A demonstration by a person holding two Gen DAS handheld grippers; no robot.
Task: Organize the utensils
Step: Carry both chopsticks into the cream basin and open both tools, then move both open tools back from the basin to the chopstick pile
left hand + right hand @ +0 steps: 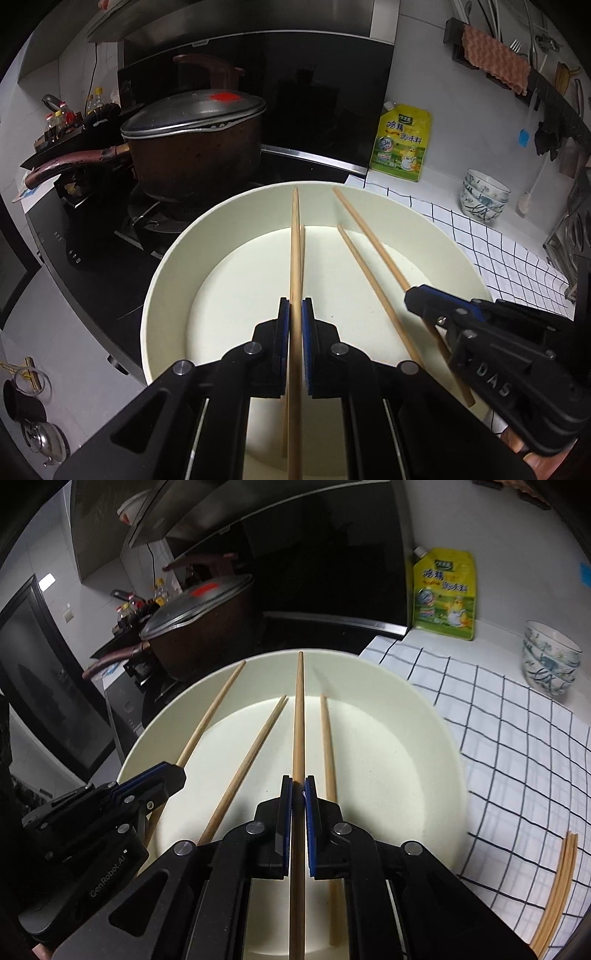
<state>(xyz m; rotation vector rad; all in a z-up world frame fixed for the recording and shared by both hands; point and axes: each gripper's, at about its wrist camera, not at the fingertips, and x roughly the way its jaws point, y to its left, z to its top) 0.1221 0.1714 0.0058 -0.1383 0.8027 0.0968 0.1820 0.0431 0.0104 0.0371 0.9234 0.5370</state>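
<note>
Left gripper (pixel 295 310), nearest the lens in the left wrist view: blue pads pressed together on one wooden chopstick (pixel 294 251), which runs forward between them over the cream bowl (pixel 170 266); its tip reaches the far rim

Right gripper (pixel 298 788): likewise pinching a single chopstick (pixel 298 716), tip also at the bowl's far rim. In the left wrist view this gripper (pixel 419 295) sits at near right, its chopstick slanting away toward far left

Bowl: large, round, cream, shallow flat floor. Both held chopsticks are above it. Thinner stick-shaped forms beside each one on the floor — cannot tell whether shadows or further sticks

Checked cloth (pixel 517 738), white with dark grid, under the bowl's right side. Loose chopsticks (pixel 557 886) lie on the cloth at near right, outside the bowl

Small patterned bowls (pixel 550 657), stacked, far right on the counter; contents not visible

Yellow seasoning pouch (pixel 445 590) upright against the wall, far side

Brown saucepan (pixel 195 155) on the stove, far left, lid on; contents hidden
</note>
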